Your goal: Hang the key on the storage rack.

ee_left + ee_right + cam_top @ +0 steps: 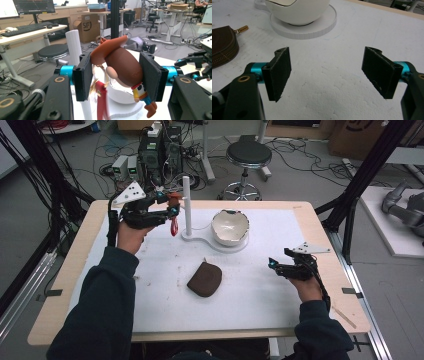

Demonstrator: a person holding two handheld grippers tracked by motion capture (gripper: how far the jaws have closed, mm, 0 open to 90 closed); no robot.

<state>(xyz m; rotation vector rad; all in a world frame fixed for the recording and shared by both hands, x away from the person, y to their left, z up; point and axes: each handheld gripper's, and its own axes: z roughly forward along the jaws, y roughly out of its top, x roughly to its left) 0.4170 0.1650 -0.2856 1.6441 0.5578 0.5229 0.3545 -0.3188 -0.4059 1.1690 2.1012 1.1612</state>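
White foam covers the surface (260,290). Left tongs (117,72) clamp a cowboy keychain figure (125,67) above it, beside the white post (186,202); bowl (229,226) and brown pouch (205,279) sit nearby. Right tongs (327,72) gape empty.

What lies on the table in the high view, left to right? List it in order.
Left tongs shut on a cowboy figure keychain → white post → brown zip pouch → white bowl → open right tongs.
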